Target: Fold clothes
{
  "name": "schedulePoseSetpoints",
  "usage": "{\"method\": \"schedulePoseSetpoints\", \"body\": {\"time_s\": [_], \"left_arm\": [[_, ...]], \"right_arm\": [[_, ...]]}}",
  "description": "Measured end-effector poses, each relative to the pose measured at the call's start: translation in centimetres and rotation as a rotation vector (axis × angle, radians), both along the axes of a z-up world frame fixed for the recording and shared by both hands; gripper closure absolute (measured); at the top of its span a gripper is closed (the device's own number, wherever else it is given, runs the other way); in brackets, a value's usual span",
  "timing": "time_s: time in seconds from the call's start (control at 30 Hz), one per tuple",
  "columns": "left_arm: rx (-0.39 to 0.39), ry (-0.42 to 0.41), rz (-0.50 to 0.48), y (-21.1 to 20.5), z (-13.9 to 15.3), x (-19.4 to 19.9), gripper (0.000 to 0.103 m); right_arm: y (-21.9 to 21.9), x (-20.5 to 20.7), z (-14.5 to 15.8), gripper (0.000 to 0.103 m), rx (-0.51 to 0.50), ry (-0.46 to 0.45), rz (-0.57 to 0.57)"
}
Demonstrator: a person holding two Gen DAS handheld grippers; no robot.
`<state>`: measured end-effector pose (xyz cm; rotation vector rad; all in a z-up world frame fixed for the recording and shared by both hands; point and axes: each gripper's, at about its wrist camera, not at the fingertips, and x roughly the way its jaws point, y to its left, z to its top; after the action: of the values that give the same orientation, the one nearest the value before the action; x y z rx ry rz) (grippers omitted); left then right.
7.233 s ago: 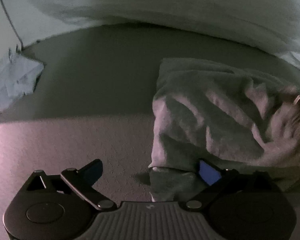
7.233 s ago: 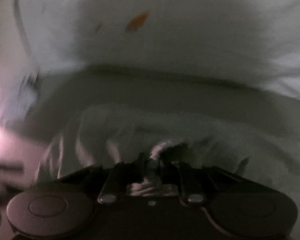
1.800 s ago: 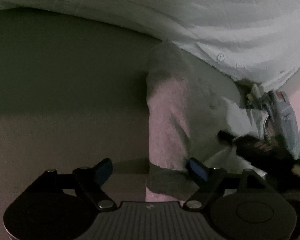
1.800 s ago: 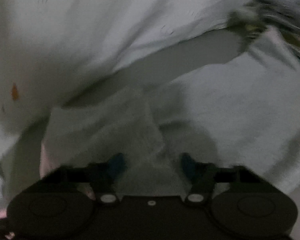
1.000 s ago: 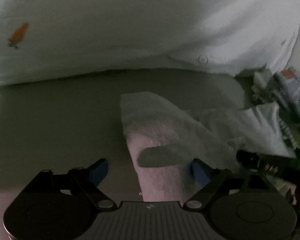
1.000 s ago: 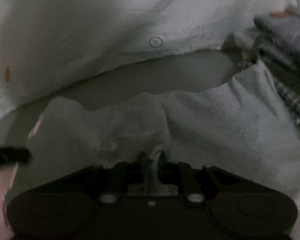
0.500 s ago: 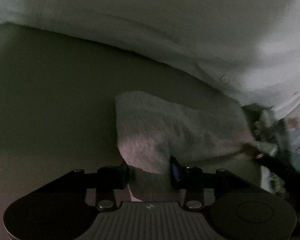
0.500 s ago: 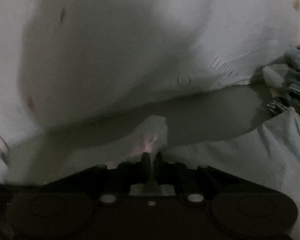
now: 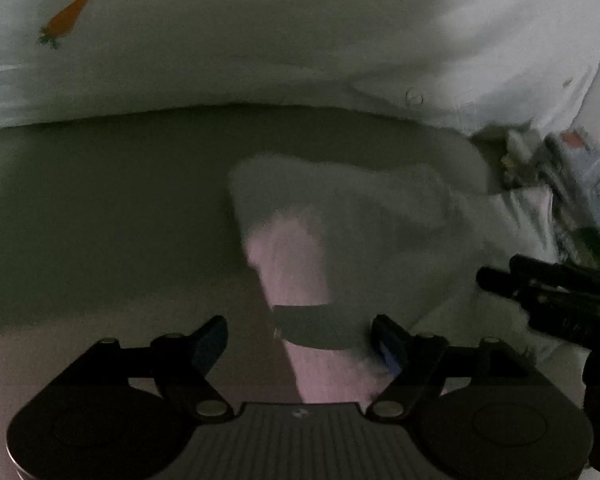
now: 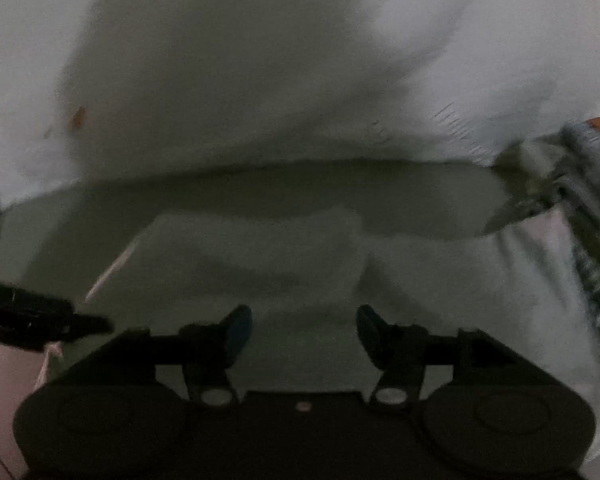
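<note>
A folded pale fleecy garment (image 9: 340, 224) lies on the grey bed sheet (image 9: 100, 208); in the right wrist view the same garment (image 10: 260, 256) sits just beyond the fingers. My left gripper (image 9: 300, 340) is open, its fingers on either side of the garment's near end, nothing pinched. My right gripper (image 10: 304, 328) is open too, hovering over the garment's near edge. The right gripper shows as a dark shape (image 9: 548, 288) at the right of the left wrist view, and the left gripper (image 10: 28, 316) shows at the left of the right wrist view.
A white quilt with carrot prints (image 9: 260, 40) bulges along the far side. A second pale cloth (image 10: 500, 280) lies to the right of the garment. A heap of striped and denim clothes (image 9: 572, 184) sits at the far right.
Both grippers were shut on the garment half a second ago; both have opened and let it go. The garment now lies folded flat on the sheet.
</note>
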<state>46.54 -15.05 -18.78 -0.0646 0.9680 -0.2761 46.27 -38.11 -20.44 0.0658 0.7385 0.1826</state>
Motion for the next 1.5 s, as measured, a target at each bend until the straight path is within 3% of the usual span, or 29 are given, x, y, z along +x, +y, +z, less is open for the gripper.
{"method": "schedulePoseSetpoints", "body": {"time_s": [0.17, 0.4, 0.47, 0.5, 0.57, 0.67, 0.77, 0.83, 1.0, 1.1, 1.2, 1.3, 1.33, 1.37, 1.4, 1.5], "left_arm": [[-0.105, 0.042, 0.075, 2.2, 0.2, -1.5, 0.02], [-0.131, 0.106, 0.038, 3.0, -1.6, -4.3, 0.014], [-0.095, 0.142, 0.022, 3.0, -3.0, -5.0, 0.014], [-0.069, 0.145, 0.007, 2.9, -3.5, -5.4, 0.014], [-0.047, 0.111, -0.029, 2.7, -3.4, -6.0, 0.014], [-0.098, 0.105, -0.035, 3.4, -3.1, -6.0, 0.014], [-0.12, 0.088, 0.011, 5.3, -2.6, -5.3, 0.014], [-0.107, 0.087, 0.036, 6.5, -2.5, -4.9, 0.014], [-0.104, 0.055, 0.095, 9.9, -2.2, -4.9, 0.01], [-0.199, 0.077, 0.229, 13.2, -2.6, -4.3, 0.009], [-0.287, 0.094, 0.342, 16.4, -3.0, -3.5, 0.009], [-0.321, 0.084, 0.397, 18.4, -2.8, -2.9, 0.008], [-0.317, 0.077, 0.399, 18.5, -2.7, -2.7, 0.008], [-0.315, 0.073, 0.4, 18.5, -2.6, -2.5, 0.008], [-0.317, 0.071, 0.397, 18.4, -2.5, -2.2, 0.008], [-0.332, 0.08, 0.387, 17.5, -2.3, -1.7, 0.008]], "right_arm": [[2.4, -2.2, -1.3, 0.043, -0.111, 0.053, 0.015], [3.1, -3.7, 0.0, 0.043, -0.163, 0.012, -0.021], [3.5, -3.8, 0.3, 0.035, -0.152, 0.005, -0.038], [3.9, -4.0, 0.6, 0.025, -0.15, -0.003, -0.045], [5.1, -4.5, 1.2, 0.024, -0.147, -0.028, -0.045], [7.9, -5.0, 2.3, 0.021, -0.157, -0.06, 0.004], [11.6, -5.3, 2.5, 0.021, -0.223, -0.111, 0.096], [13.5, -5.2, 2.4, 0.021, -0.256, -0.159, 0.091], [16.7, -3.2, 1.7, 0.021, -0.278, -0.134, 0.103], [19.2, -2.2, 0.5, 0.021, -0.34, -0.115, 0.113], [21.6, -1.4, -1.8, 0.021, -0.473, -0.068, 0.108], [22.3, -0.3, -3.7, 0.025, -0.572, -0.006, 0.073], [22.0, 0.0, -3.7, 0.026, -0.562, 0.0, 0.068], [21.7, 0.2, -3.7, 0.033, -0.553, 0.005, 0.063], [20.9, 0.5, -3.1, 0.058, -0.507, 0.015, 0.05], [18.4, 1.3, -1.4, 0.07, -0.37, 0.045, 0.011]]}}
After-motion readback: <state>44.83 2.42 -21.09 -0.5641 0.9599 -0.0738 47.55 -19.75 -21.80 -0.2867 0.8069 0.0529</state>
